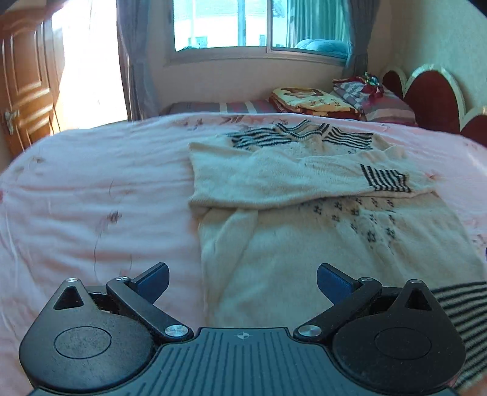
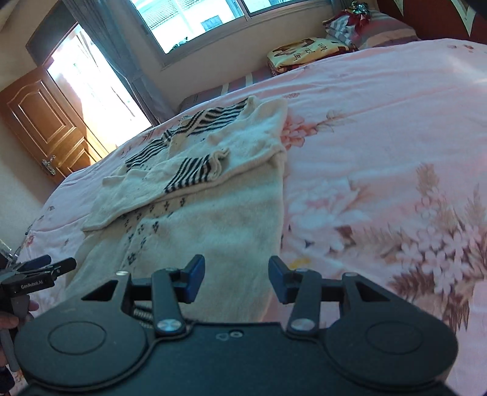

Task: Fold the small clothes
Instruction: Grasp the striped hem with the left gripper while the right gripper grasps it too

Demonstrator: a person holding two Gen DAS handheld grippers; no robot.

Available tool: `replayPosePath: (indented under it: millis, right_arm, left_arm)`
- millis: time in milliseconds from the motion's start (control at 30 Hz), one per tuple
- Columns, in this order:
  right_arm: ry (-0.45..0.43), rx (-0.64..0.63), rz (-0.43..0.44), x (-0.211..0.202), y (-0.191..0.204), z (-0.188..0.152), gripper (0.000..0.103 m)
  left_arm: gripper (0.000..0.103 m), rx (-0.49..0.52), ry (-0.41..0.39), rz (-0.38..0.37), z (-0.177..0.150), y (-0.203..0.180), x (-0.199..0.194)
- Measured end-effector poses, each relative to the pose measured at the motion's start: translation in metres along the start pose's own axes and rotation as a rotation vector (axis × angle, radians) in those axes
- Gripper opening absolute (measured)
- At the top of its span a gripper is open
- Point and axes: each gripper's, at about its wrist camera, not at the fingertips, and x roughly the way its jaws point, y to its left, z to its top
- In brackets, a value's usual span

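A cream knitted sweater [image 1: 274,243] [image 2: 213,219] with black stripes at the collar lies flat on the pink bedspread [image 1: 91,198] [image 2: 380,121]. Both sleeves are folded across its chest, and one striped cuff [image 1: 383,176] [image 2: 191,173] lies on top. My left gripper [image 1: 242,275] hovers over the sweater's lower left edge, open wide with nothing between its fingers. My right gripper [image 2: 236,271] hangs over the lower right part of the sweater, open partway and empty. In the right wrist view the left gripper [image 2: 39,268] shows at the left border, held by a hand [image 2: 9,319].
A folded yellow blanket [image 1: 310,100] [image 2: 301,50] and striped pillows [image 1: 386,106] lie at the head of the bed by a dark red headboard [image 1: 432,94]. A window [image 1: 243,24] is behind the bed and a wooden door [image 1: 24,85] [image 2: 45,121] stands at the left.
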Motion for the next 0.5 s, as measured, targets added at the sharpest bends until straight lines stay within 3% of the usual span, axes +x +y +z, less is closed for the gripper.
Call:
replayPosePath:
  millis: [33, 67, 133, 267, 367, 500]
  right_arm:
    - [0.016, 0.006, 0.008, -0.005, -0.001, -0.007, 0.045]
    - [0.032, 0.017, 0.017, -0.009, -0.002, -0.014, 0.045]
    - [0.068, 0.053, 0.04, -0.017, -0.006, -0.029, 0.045]
    - [0.112, 0.137, 0.11, -0.023, -0.014, -0.055, 0.046]
    - [0.119, 0.23, 0.209, -0.018, -0.022, -0.065, 0.045]
    - [0.116, 0.295, 0.26, -0.004, -0.027, -0.06, 0.038]
  left_arm:
    - [0.096, -0.07, 0.039, -0.055, -0.012, 0.012, -0.007]
    - [0.071, -0.143, 0.079, -0.109, -0.025, 0.023, -0.014]
    - [0.055, -0.281, 0.158, -0.199, -0.05, 0.04, -0.024]
    - [0.055, -0.394, 0.192, -0.296, -0.086, 0.049, -0.04]
    - [0.054, -0.43, 0.218, -0.387, -0.093, 0.045, -0.034]
    - [0.048, -0.442, 0.233, -0.454, -0.089, 0.041, -0.019]
